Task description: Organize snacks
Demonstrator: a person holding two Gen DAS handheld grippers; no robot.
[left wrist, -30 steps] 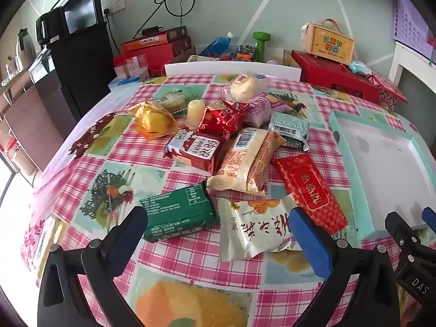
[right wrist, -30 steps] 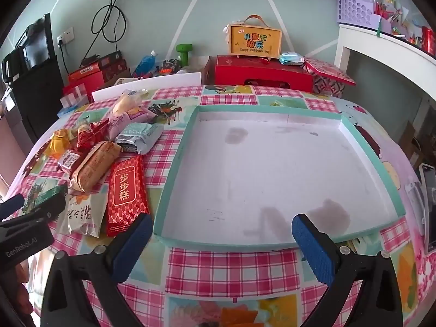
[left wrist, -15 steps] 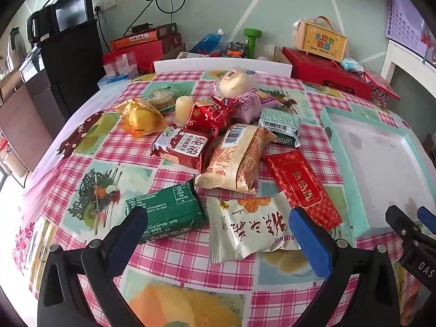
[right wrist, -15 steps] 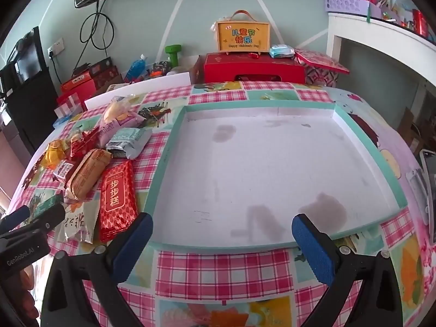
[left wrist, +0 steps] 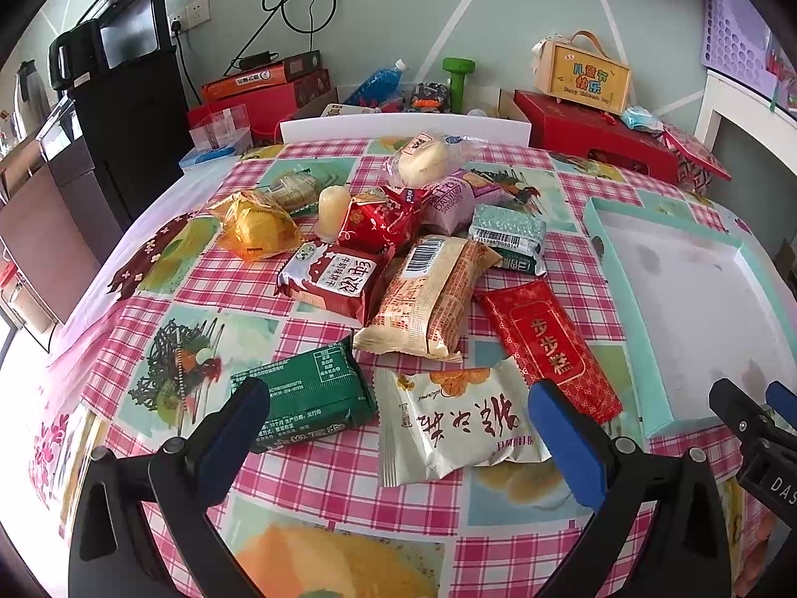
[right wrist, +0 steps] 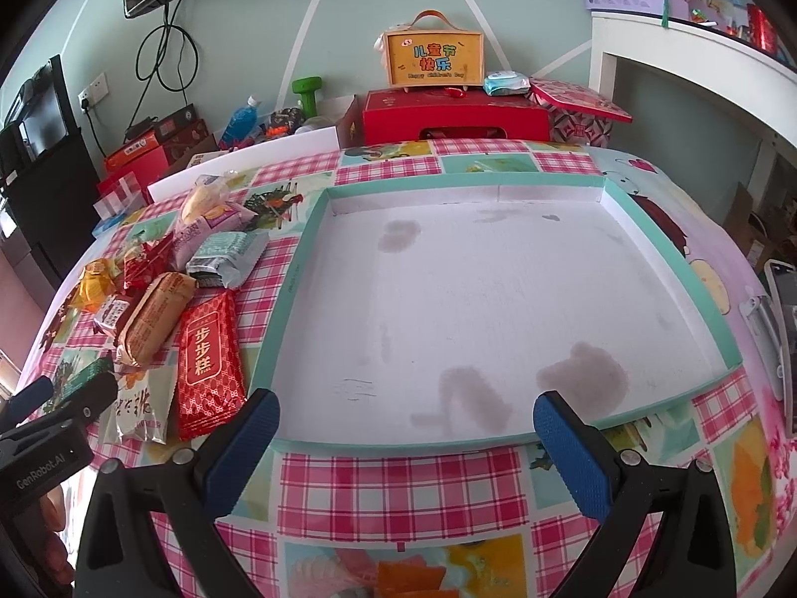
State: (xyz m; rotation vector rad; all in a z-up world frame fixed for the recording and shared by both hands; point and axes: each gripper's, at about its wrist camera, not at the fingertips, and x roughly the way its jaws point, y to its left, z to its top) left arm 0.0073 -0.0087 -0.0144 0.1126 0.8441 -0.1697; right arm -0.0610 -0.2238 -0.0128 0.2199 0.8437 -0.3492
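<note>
Several snack packets lie heaped on the checked tablecloth. Nearest my left gripper (left wrist: 398,428) are a white packet (left wrist: 456,421) and a green packet (left wrist: 309,393); that gripper is open and holds nothing. Behind them lie a long red packet (left wrist: 548,346), a tan biscuit packet (left wrist: 428,299) and a dark red packet (left wrist: 331,284). A teal-rimmed white tray (right wrist: 294,289) with nothing in it fills the right wrist view. My right gripper (right wrist: 406,428) hangs open over the tray's near rim. The red packet (right wrist: 206,349) lies just left of the tray.
Red gift boxes (right wrist: 453,117) and an orange carry box (right wrist: 433,57) stand behind the table. A white chair back (left wrist: 403,127) lines the far edge. A phone (right wrist: 784,329) lies at the table's right edge. A black cabinet (left wrist: 124,124) stands far left.
Both grippers have drawn back and risen slightly, so the snacks and tray sit a little farther away and lower in view. Nothing on the table has moved; both grippers stay open.
</note>
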